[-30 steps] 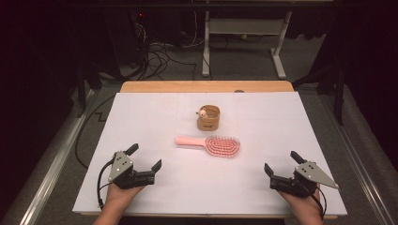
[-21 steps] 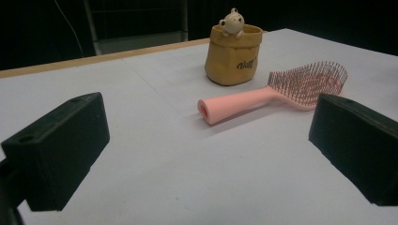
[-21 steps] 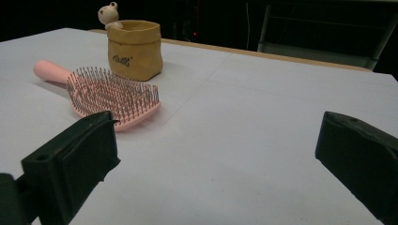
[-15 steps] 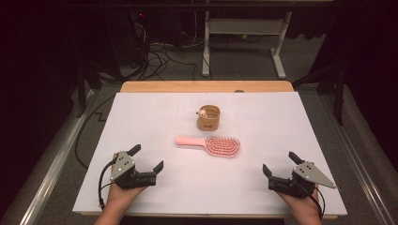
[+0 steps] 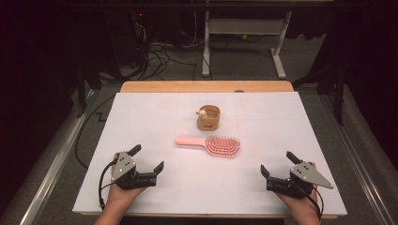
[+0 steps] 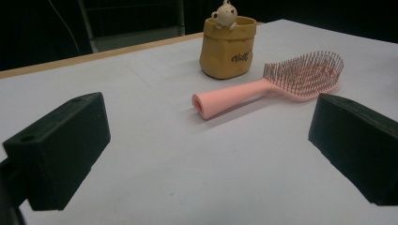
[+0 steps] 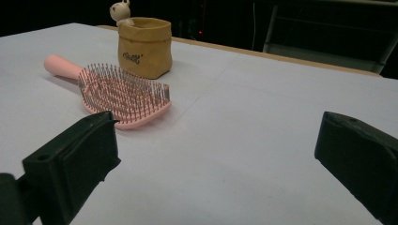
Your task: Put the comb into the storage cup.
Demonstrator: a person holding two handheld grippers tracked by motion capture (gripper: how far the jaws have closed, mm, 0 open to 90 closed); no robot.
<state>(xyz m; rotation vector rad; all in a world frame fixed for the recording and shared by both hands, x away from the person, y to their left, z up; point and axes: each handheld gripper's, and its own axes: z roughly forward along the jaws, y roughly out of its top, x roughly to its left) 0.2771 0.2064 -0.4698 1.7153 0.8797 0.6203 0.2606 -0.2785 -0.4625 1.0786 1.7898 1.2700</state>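
A pink hairbrush (image 5: 209,145) (image 6: 267,86) (image 7: 119,91) lies bristles up at the table's middle, its handle pointing left. Just behind it stands a small tan pouch (image 5: 209,118) (image 6: 228,46) (image 7: 144,47) with a little bear figure (image 5: 202,113) on its rim. My left gripper (image 5: 147,158) (image 6: 206,154) rests open near the front left, jaws aimed at the brush handle with nothing between them. At the front right my right gripper (image 5: 278,163) (image 7: 216,164) is open too, empty, facing the brush head.
White paper (image 5: 141,117) covers the table; a wooden edge (image 5: 206,86) shows at the back. Beyond it are a dark floor with cables (image 5: 159,51) and a white stand's legs (image 5: 244,37). Metal rails (image 5: 56,159) run along both sides.
Both grippers have shifted only slightly near the front edge. The brush and pouch have not moved.
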